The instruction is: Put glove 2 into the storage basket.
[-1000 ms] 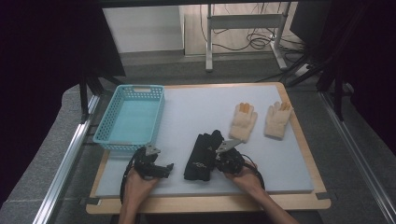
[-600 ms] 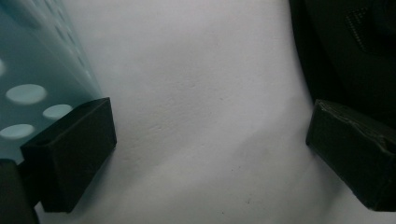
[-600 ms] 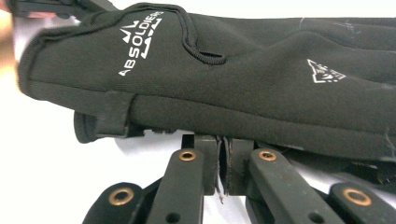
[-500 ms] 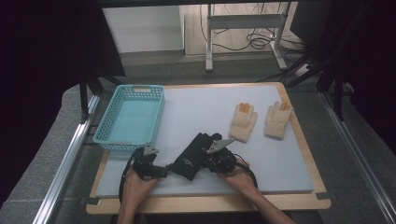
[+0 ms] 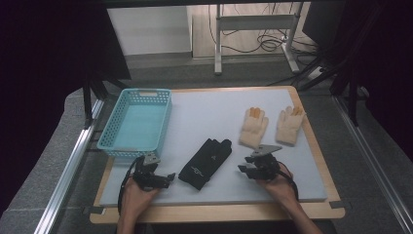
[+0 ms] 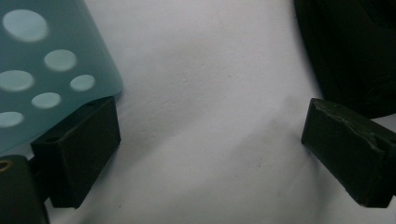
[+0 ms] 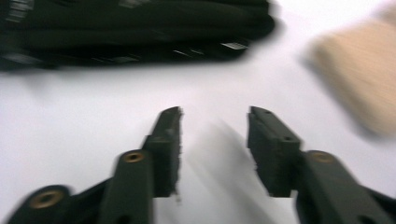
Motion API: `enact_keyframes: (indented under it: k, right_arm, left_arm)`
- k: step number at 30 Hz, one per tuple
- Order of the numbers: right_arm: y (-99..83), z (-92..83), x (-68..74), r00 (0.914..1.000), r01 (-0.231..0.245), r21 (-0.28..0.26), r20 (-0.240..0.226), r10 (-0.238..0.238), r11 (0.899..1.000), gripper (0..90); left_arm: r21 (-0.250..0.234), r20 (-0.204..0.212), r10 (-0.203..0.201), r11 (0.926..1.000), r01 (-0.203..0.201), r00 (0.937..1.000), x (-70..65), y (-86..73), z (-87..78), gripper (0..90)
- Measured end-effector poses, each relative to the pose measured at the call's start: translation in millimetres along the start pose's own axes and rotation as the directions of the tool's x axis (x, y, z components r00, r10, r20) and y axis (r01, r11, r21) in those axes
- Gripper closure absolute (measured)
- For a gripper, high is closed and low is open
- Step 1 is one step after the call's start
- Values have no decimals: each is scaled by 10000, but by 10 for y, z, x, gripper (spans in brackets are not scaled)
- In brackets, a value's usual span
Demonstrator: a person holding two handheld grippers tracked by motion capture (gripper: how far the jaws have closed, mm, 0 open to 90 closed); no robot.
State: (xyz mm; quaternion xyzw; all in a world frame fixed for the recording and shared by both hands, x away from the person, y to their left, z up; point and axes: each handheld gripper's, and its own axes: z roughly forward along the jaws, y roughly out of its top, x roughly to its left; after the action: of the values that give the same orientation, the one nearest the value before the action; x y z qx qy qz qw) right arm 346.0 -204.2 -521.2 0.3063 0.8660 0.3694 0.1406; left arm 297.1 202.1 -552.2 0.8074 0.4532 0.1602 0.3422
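High view: a black fabric work glove point(image 5: 205, 163) lies flat on the pale grey mat of the counter point(image 5: 209, 112), set diagonally between the two tools, its fingers toward the far right and its cuff toward the near left. The left tool point(image 5: 163, 178) rests just beside the cuff end, apart from it; the right tool point(image 5: 242, 169) sits near the glove's other side, also clear of it. A turquoise perforated plastic basket point(image 5: 136, 123) stands at the left, empty, and two cream knitted gloves point(image 5: 270, 126) lie side by side at the far right, well apart from the black one.

Left gripper view: the jaws stand wide apart with bare mat between them; the black glove's edge shows just beyond the right-hand jaw, and the basket wall above the other.

Right gripper view (blurred): the jaws are parted with a moderate gap, holding nothing; the black glove point(image 7: 140, 32) lies ahead, a cream glove off to the right.

Assessment: the glove appears light, soft and limp, and is judged likely to fold and hang when lifted rather than keep its shape. It should not be slippery or fragile. A pinch on the cuff hem, where the material looks doubled, would give the firmest hold; a second hold on the fingertip end would keep it spread if it is to be laid in the basket.
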Motion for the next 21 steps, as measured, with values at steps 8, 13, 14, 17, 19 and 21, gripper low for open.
enact_keyframes:
  k: [8, 13, 14, 17, 19, 21]
  right_arm:
    - [-233, -199, -363, 9863, -610, -66, 1529, 613, 9981, 257]
    - [-314, -195, -485, 9820, -1200, -116, 1453, 1204, 9927, 202]
    - [-313, -189, -477, 9818, -1131, -104, 1525, 1134, 9935, 200]
    - [-315, -184, -468, 9798, -1132, -92, 1648, 1132, 9935, 184]
    - [-316, -184, -470, 9799, -1141, -93, 1634, 1140, 9934, 184]
    - [-317, -183, -467, 9798, -1121, -111, 1656, 1124, 9936, 184]
  left_arm:
    - [20, 86, -42, 10000, 41, 10000, -6, -8, -5, 34]
    - [63, 222, -23, 10000, 22, 9998, -14, -5, -21, 31]
    - [93, 340, -30, 10000, 27, 9994, -21, 4, -31, 31]
    - [-88, 729, -22, 10000, 28, 9973, -65, 61, -84, 37]
    - [-173, 804, 167, 9997, -154, 9966, -124, 121, -132, 38]
    - [-269, 945, 300, 9993, -276, 9951, -180, 196, -176, 36]
